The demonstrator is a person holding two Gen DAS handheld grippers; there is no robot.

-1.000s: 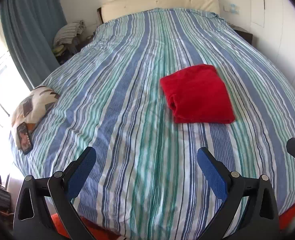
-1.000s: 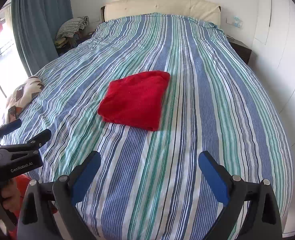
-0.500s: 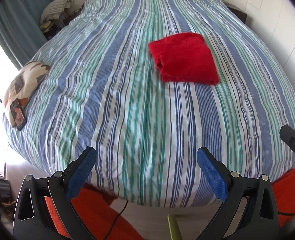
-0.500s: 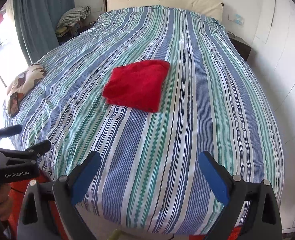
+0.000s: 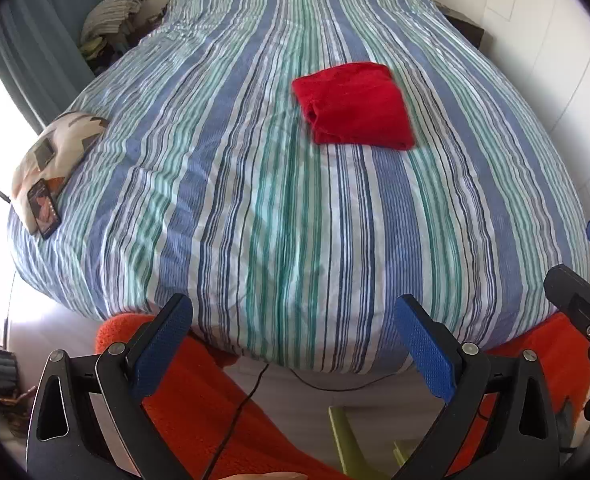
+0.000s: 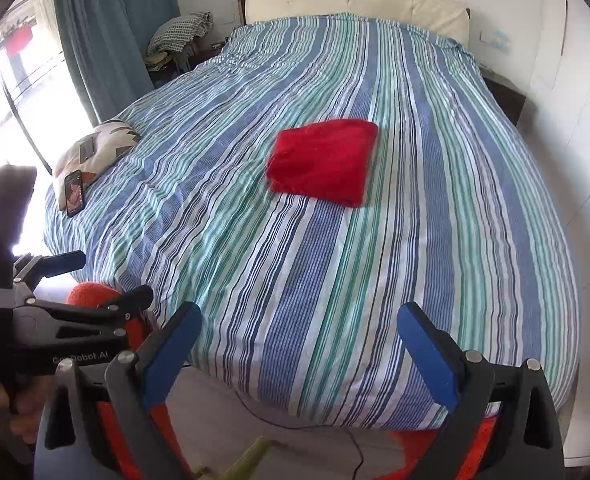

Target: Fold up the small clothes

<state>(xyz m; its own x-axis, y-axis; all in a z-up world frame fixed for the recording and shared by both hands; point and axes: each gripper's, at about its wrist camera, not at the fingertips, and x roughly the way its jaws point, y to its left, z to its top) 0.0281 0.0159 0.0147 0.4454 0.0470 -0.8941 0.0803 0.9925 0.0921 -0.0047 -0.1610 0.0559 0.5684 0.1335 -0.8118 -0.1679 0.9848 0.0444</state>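
A red garment (image 5: pixel 355 106) lies folded into a neat rectangle on the striped bedspread (image 5: pixel 255 200), right of the bed's middle; in the right wrist view the red garment (image 6: pixel 323 160) sits mid-bed. My left gripper (image 5: pixel 293 328) hangs open beyond the foot of the bed, far from the garment, nothing between its blue pads. My right gripper (image 6: pixel 299 334) is open too, also past the bed's foot. In the right wrist view the left gripper (image 6: pixel 75 288) shows at the left edge, held by a hand.
A patterned cushion (image 5: pixel 55 148) with a phone (image 5: pixel 45 208) lies at the bed's left edge. Orange fabric (image 5: pixel 215 400), a black cable (image 5: pixel 251 388) and a green object (image 5: pixel 345 436) are on the floor below. Blue curtain (image 6: pixel 107 40) and window on the left, white wardrobe on the right.
Both grippers have pulled back from the bed, so the foot edge and floor now show. The red garment lies farther away and has not changed shape.
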